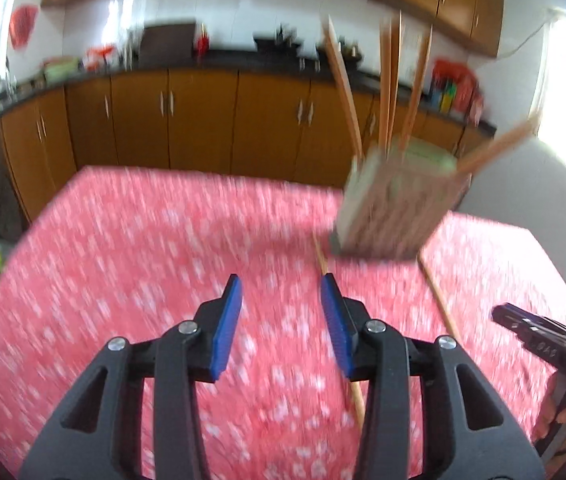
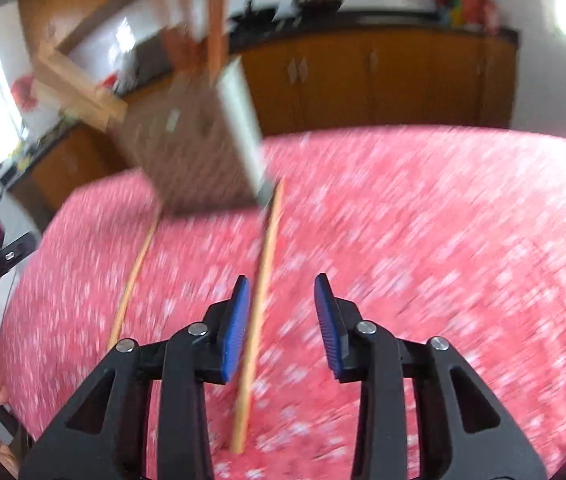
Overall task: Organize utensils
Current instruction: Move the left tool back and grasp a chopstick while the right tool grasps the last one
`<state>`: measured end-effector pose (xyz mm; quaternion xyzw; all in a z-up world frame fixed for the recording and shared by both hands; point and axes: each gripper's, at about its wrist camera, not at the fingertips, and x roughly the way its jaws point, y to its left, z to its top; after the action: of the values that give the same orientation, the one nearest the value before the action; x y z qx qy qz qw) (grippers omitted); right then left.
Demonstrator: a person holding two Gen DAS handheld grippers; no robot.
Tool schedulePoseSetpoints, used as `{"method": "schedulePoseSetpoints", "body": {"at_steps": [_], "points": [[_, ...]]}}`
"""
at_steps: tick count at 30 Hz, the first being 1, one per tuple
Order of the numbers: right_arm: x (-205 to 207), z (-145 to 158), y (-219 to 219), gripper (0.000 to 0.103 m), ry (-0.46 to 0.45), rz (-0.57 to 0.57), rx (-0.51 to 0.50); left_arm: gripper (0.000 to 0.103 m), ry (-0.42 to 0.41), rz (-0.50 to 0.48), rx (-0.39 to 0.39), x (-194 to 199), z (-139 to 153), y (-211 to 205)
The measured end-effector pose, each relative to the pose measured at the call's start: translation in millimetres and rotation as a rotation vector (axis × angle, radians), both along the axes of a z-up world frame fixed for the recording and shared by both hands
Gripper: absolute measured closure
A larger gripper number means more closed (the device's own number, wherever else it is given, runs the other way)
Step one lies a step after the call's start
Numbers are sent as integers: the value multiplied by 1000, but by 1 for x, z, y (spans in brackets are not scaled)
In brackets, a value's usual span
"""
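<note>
Red speckled tablecloth [image 1: 143, 240], slim wooden chopsticks [image 2: 257, 320], boxy holder [image 1: 395, 208]

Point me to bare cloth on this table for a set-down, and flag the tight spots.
Free: the red tablecloth left of the chopstick holder, and the stretch right of the near chopstick. Crowded: the strip in front of the holder, where two loose chopsticks lie.

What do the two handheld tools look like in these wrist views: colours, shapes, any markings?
Both match: the left tool and the right tool have black plastic linkage arms with triangular cut-outs, silver round pivot bolts, and two flat fingers faced with ribbed blue pads. Seen from the side, the right tool's black body carries small pale lettering, too blurred to read. No cables or sleeves show.
</note>
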<state>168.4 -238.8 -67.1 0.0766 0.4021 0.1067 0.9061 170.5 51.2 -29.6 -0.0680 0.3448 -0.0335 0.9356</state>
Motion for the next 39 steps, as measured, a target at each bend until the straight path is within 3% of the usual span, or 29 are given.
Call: {"method": "schedulePoseSetpoints", "body": {"at_steps": [3,5,8,14,17,19,21,30,39], "points": [[-2,-21,28,70,34,53,-66,62,54,-32,-16,-3,-21,-10],[-2,-29,36,84,52,60,-95,62,75,-53,-22,-4,-29,-15],[2,-37,29,95,65,33,-105,62,101,-84,-25,-3,-37,-27],[7,-34,-10,95,68,-96,-63,64,156,-101,-17,7,-54,-52],[7,-33,-18,95,67,-110,-67,74,185,-98,11,11,-64,-60],[6,-34,-20,95,68,-109,-67,89,201,-88,47,16,-69,-63],[5,-35,-21,95,67,-107,-66,95,190,-71,79,17,-71,-63],[15,-37,-14,95,53,-105,-87,95,194,65,64,34,-70,-4],[36,-40,-11,95,48,-102,-134,92,185,28,57,41,-72,6]]}}
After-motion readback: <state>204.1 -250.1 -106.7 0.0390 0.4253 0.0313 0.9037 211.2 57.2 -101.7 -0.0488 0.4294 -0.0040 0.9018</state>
